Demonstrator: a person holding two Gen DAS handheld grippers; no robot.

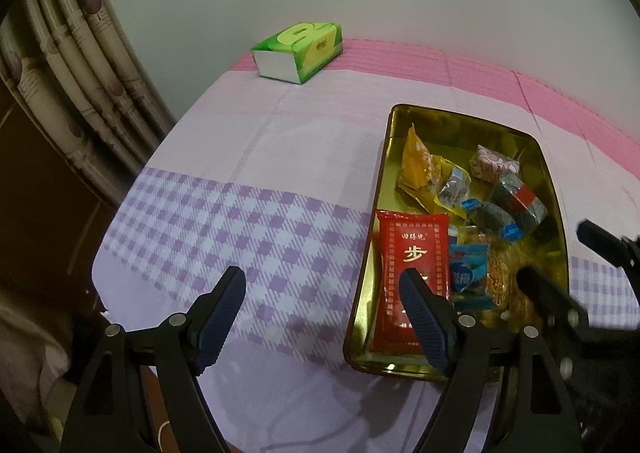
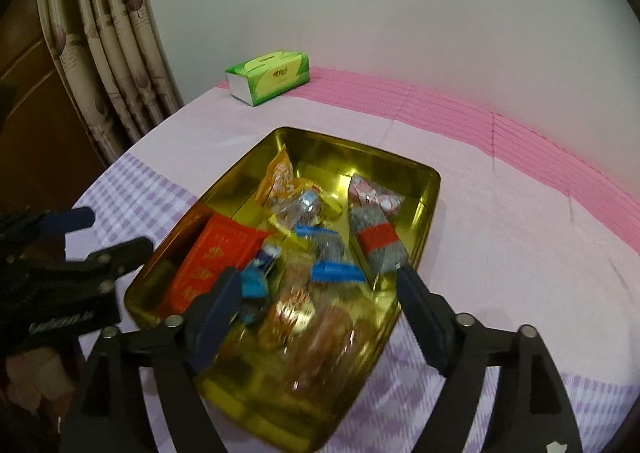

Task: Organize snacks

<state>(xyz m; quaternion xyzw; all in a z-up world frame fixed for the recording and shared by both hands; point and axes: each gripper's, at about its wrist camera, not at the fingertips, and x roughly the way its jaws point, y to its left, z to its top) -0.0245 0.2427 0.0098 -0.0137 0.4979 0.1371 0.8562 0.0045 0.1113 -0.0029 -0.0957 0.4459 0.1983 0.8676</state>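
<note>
While both grippers' fingers stand apart (empty), the snacks lie in the tin below.

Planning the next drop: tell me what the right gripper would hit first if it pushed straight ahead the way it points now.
Most likely the clear pack of round biscuits lying in the gold tin; the open right gripper hangs over that end. Blur leaves depth uncertain.

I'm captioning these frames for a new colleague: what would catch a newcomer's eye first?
The shiny gold tin tray in the middle of the table, piled with wrapped snacks, stands out first, with a bright red packet lying along its left side. Next comes the green tissue box at the far edge of the pink and purple checked tablecloth, near the curtain.
</note>
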